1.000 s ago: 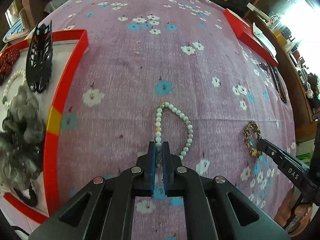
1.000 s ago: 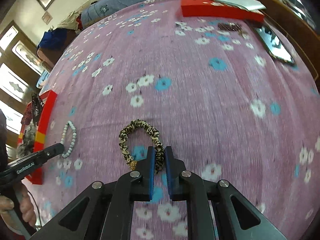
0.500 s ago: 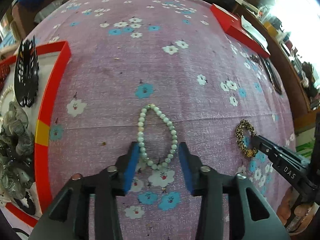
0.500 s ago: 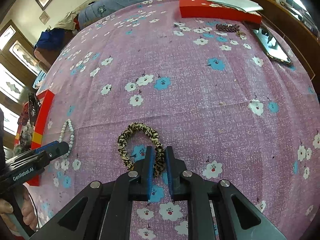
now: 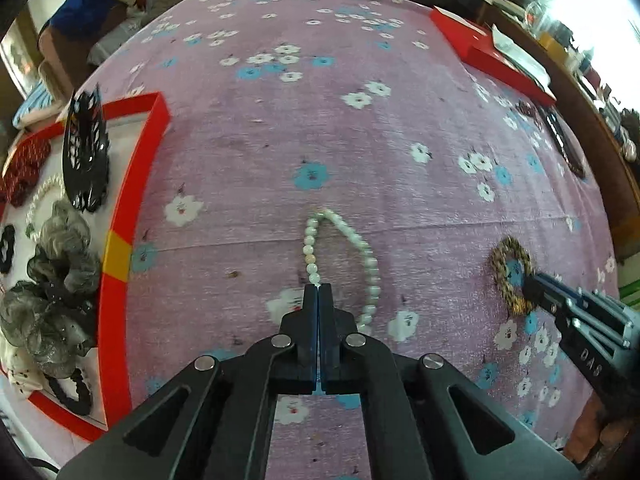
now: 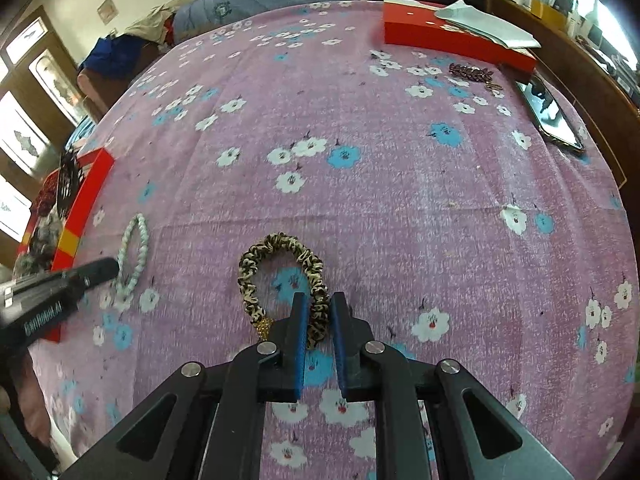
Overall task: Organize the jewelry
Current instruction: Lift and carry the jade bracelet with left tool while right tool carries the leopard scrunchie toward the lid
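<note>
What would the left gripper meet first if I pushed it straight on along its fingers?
The left gripper is shut on the near end of the pale bead bracelet. Pointing steeply down, it would probably press that strand into the purple floral cloth almost at once; depth is hard to judge.

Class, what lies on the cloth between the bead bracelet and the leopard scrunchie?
Only bare floral cloth separates bead bracelet and leopard scrunchie, per the left wrist view.

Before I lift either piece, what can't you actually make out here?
- Bead bracelet: left wrist view, the strand inside the left hand-held gripper is hidden by its fingers.
- Red tray: cut off by the left edge.
- Brown jewelry near the red box: right wrist view, too small to identify.
</note>
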`<state>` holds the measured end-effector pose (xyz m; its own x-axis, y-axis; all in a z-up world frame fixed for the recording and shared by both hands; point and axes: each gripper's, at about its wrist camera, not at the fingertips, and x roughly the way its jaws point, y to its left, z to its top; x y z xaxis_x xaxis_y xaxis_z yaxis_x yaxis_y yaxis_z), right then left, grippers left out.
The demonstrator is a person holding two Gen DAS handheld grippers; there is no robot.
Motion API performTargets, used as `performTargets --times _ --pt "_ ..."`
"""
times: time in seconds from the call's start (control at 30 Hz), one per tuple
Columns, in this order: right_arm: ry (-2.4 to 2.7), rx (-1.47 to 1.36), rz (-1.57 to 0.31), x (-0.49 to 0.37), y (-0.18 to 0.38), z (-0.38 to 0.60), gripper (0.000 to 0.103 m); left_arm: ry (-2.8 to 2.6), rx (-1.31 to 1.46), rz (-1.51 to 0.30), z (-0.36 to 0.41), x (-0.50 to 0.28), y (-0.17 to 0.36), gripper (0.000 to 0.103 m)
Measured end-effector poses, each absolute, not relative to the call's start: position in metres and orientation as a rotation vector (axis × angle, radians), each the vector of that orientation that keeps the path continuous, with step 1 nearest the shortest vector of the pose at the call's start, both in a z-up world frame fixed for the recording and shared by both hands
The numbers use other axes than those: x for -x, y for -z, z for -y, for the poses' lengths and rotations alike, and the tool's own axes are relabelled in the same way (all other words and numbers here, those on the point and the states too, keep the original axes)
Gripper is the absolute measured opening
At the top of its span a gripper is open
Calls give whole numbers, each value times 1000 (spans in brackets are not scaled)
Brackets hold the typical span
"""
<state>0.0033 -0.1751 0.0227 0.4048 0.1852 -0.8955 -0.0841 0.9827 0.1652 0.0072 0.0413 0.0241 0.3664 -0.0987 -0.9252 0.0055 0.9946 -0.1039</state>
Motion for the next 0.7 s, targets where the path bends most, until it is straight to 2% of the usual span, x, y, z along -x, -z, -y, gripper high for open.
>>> performTargets --times 0.3,0.4,0.53,0.7 --pt "-153 -153 -1147 7 -23 180 12 145 131 -1191 -47 -20 -21 0" --pt "-125 -126 -1147 6 -23 174 13 156 130 -1207 -44 -21 -19 5" --pt "-98 -128 -1149 5 -23 172 13 193 213 -1180 -54 -17 -29 5" --pt "-74 -176 -1146 4 -23 175 13 217 164 -1203 -51 -26 -25 5"
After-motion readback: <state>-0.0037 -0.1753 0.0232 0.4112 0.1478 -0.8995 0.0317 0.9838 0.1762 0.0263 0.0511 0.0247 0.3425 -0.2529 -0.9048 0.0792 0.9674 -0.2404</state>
